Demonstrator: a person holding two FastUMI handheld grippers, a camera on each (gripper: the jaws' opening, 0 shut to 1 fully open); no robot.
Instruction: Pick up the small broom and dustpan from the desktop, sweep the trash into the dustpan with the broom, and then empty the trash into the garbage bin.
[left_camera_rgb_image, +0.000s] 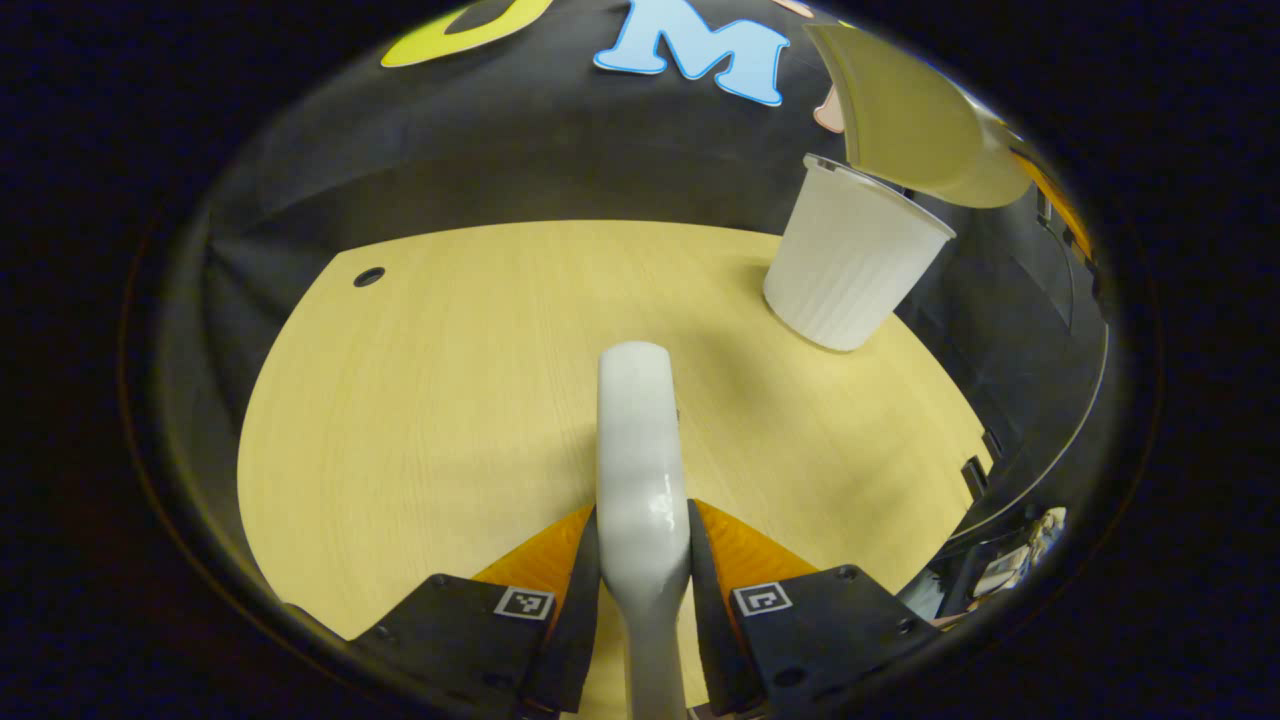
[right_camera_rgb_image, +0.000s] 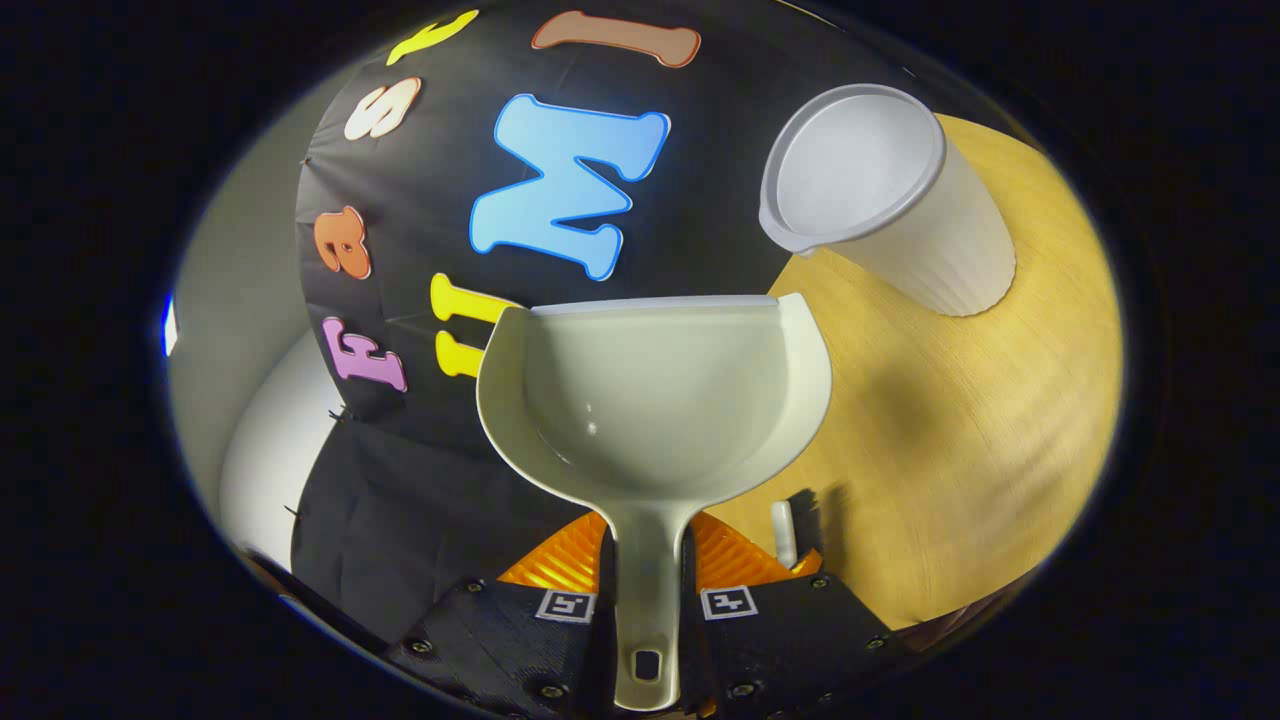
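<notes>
My left gripper is shut on the white broom handle, which points forward low over the wooden table. In the right gripper view, my right gripper is shut on the handle of the pale dustpan, held in the air with its bowl facing the camera and no trash showing in it. The white ribbed garbage bin stands on the table just beyond the pan's right corner. In the left gripper view the dustpan hangs tilted above the bin. A bit of the broom shows beside my right fingers.
The table has a small round cable hole at its far left. Black cloth wall closes the back. The table's right edge drops off to dark booth fittings.
</notes>
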